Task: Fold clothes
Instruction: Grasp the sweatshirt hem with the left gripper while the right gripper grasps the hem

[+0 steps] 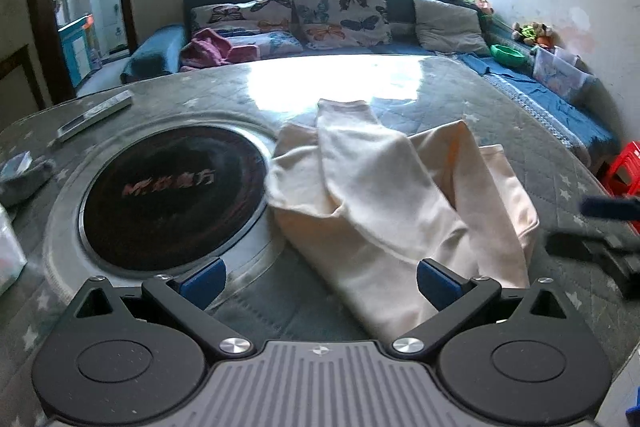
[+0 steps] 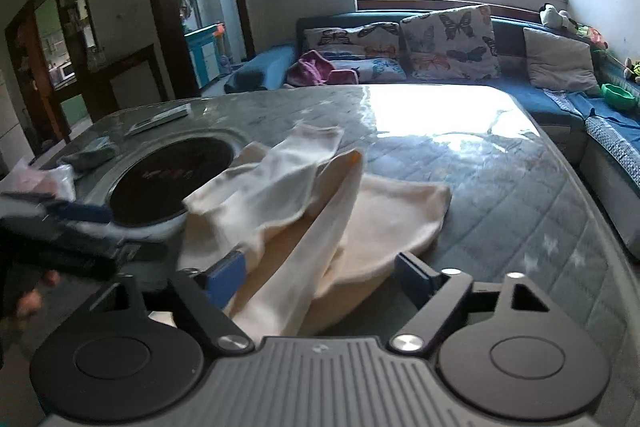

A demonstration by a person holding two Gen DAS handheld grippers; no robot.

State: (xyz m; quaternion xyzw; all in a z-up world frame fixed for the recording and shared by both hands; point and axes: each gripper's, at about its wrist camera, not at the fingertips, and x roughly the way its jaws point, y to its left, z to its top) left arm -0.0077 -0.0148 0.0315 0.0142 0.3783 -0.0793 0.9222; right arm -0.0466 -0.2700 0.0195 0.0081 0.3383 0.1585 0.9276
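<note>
A cream garment lay crumpled on the quilted surface beside a round black hotplate. The left claw and right claw both stood spread, gripping nothing.

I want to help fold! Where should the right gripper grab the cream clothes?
Probably the near end of the raised fold on the cream garment. It runs straight toward the open right gripper, between its jaws, so come in from the near table edge, low and forward. That ridge stands up, easier to pinch than flat parts.
</note>
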